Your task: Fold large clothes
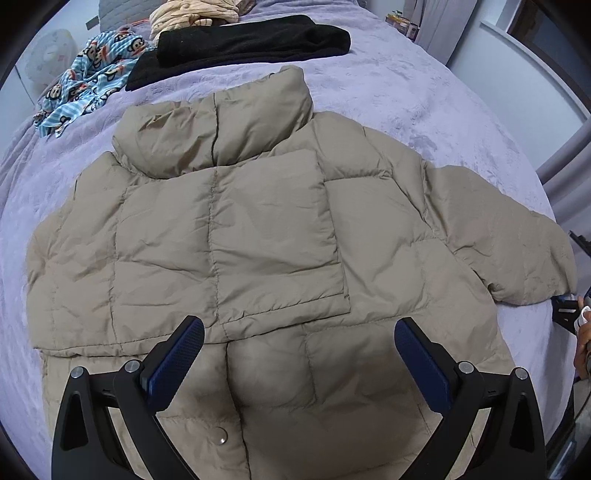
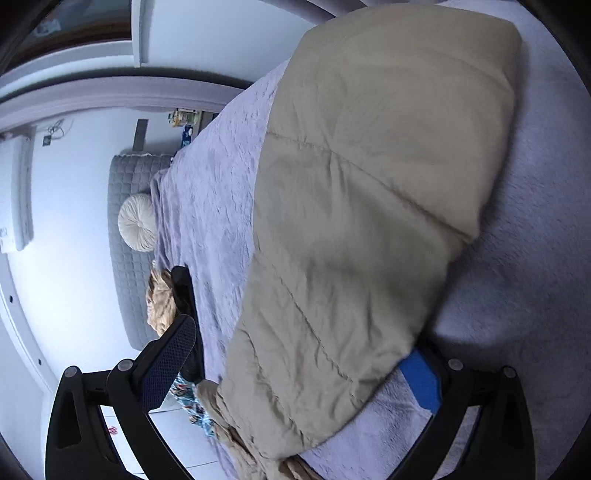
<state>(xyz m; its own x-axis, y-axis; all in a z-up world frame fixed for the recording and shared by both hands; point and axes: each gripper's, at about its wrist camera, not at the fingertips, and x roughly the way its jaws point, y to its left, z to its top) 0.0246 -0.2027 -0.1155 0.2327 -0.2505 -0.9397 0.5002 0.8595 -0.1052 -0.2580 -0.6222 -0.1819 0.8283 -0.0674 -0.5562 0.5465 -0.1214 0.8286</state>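
Observation:
A tan puffer jacket (image 1: 266, 236) lies flat on the lavender bedspread (image 1: 388, 96), collar at the far end. One sleeve is folded across its middle; the other sleeve (image 1: 517, 251) sticks out to the right. My left gripper (image 1: 299, 354) is open and empty, hovering above the jacket's hem. In the right wrist view my right gripper (image 2: 295, 373) is open with its jaws on either side of that sleeve (image 2: 369, 206); one fingertip is partly hidden under the fabric.
A folded black garment (image 1: 251, 40), a blue monkey-print cloth (image 1: 85, 74) and a cream garment (image 1: 192, 14) lie at the far end of the bed. A grey headboard (image 2: 129, 236) and a round cushion (image 2: 138, 223) show beside the bed.

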